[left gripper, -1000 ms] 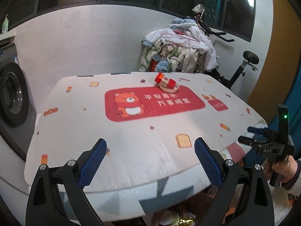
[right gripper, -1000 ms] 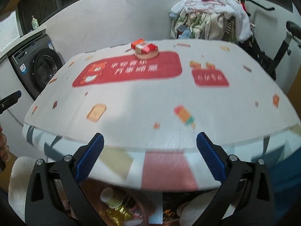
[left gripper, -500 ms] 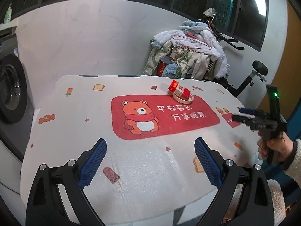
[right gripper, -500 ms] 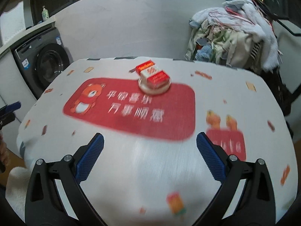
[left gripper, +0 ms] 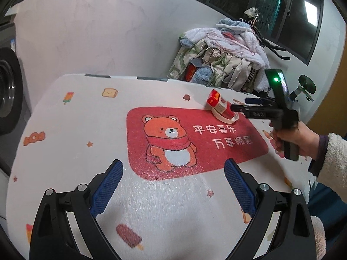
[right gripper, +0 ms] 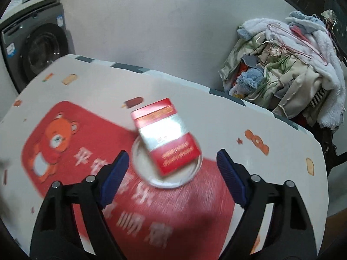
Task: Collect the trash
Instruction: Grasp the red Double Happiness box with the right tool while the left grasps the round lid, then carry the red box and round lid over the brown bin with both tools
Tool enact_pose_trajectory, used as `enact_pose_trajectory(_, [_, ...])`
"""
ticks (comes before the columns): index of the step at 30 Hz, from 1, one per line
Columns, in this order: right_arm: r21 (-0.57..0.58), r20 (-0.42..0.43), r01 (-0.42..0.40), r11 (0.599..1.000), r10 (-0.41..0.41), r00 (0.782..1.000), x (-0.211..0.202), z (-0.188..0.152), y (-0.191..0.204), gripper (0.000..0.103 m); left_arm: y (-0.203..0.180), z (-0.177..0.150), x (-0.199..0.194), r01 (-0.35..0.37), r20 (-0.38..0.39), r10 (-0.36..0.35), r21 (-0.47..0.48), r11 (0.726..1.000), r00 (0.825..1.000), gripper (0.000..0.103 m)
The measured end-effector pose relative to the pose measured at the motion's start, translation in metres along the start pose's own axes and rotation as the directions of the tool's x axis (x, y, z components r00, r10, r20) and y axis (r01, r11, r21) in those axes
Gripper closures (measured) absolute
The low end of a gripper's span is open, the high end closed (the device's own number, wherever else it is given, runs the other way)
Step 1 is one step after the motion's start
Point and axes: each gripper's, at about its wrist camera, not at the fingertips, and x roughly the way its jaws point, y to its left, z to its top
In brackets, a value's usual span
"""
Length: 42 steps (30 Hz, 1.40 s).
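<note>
A red and white cigarette pack (right gripper: pixel 166 135) lies tilted across a small round white dish (right gripper: pixel 167 182) on the red bear panel of the table cover. My right gripper (right gripper: pixel 171 160) hovers just in front of the pack, jaws closing but still wide, the pack's near end between the tips and untouched. In the left wrist view the same pack (left gripper: pixel 219 104) and dish (left gripper: pixel 225 120) sit at the far right of the panel, with the right gripper (left gripper: pixel 240 105) reaching them in a person's hand (left gripper: pixel 290 136). My left gripper (left gripper: pixel 173 173) is open over the near table.
The table (left gripper: pixel 76 130) carries a white printed cover with a red bear panel (left gripper: pixel 169 143). A washing machine (right gripper: pixel 41 49) stands to the left. A heap of clothes (right gripper: pixel 292 65) on an exercise bike sits behind the far right edge.
Both grippers have moved in from the near table edge over the table. The right one has travelled far, up to the pack and dish, and its jaws have narrowed a little.
</note>
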Motion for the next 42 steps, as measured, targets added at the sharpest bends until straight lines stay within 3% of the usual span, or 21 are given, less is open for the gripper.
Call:
enact_pose_trajectory(8, [-0.021, -0.046, -0.059, 0.998, 0.058, 0.997, 0.038, 0.019, -0.002, 0.021, -0.007, 0.017, 0.033, 0.045, -0.027, -0.045, -0.004, 0.999, 0.999, 0.011])
enact_pose_trajectory(11, [-0.007, -0.083, -0.102, 0.995, 0.101, 0.991, 0.047, 0.019, -0.001, 0.035, -0.015, 0.027, 0.044, 0.073, -0.036, -0.074, -0.007, 0.997, 0.997, 0.014])
enact_pose_trajectory(14, [0.035, -0.012, -0.147, 0.988, 0.148, 0.989, 0.030, 0.017, -0.007, 0.039, -0.021, 0.038, 0.056, 0.104, -0.045, -0.105, -0.023, 0.994, 0.993, 0.016])
enact_pose_trajectory(17, [0.095, 0.070, -0.150, 0.984, 0.143, 0.987, 0.001, 0.011, -0.024, 0.040, -0.032, 0.049, 0.075, 0.126, -0.067, -0.128, -0.027, 0.992, 0.990, 0.017])
enact_pose_trajectory(19, [0.121, 0.099, -0.125, 0.985, 0.113, 0.989, -0.015, 0.004, -0.037, 0.040, -0.049, 0.057, 0.094, 0.130, -0.083, -0.128, 0.025, 0.991, 0.988, 0.016])
enact_pose_trajectory(21, [0.169, 0.119, -0.105, 0.980, 0.085, 0.989, -0.031, -0.009, -0.057, 0.040, -0.066, 0.063, 0.111, 0.133, -0.099, -0.125, 0.076, 0.988, 0.987, 0.006])
enact_pose_trajectory(24, [0.231, 0.122, -0.089, 0.969, 0.061, 0.991, -0.046, -0.028, -0.085, 0.041, -0.097, 0.072, 0.146, 0.147, -0.149, -0.124, 0.156, 0.977, 0.981, 0.006])
enact_pose_trajectory(27, [0.231, 0.109, -0.043, 0.972, 0.018, 0.994, -0.056, -0.048, -0.105, 0.041, -0.120, 0.082, 0.182, 0.123, -0.186, -0.083, 0.213, 0.969, 0.979, 0.006])
enact_pose_trajectory(34, [0.277, 0.113, -0.051, 0.959, 0.020, 0.993, -0.074, -0.079, -0.129, 0.041, -0.163, 0.097, 0.252, 0.063, -0.258, 0.017, 0.302, 0.951, 0.966, 0.006])
enact_pose_trajectory(38, [0.290, 0.124, -0.067, 0.955, 0.032, 0.992, -0.079, -0.089, -0.135, 0.041, -0.175, 0.100, 0.271, 0.016, -0.268, 0.089, 0.365, 0.931, 0.959, 0.006])
enact_pose_trajectory(42, [0.305, 0.128, -0.087, 0.948, 0.049, 0.991, -0.080, -0.096, -0.137, 0.041, -0.176, 0.103, 0.288, -0.002, -0.302, 0.123, 0.371, 0.929, 0.945, 0.006])
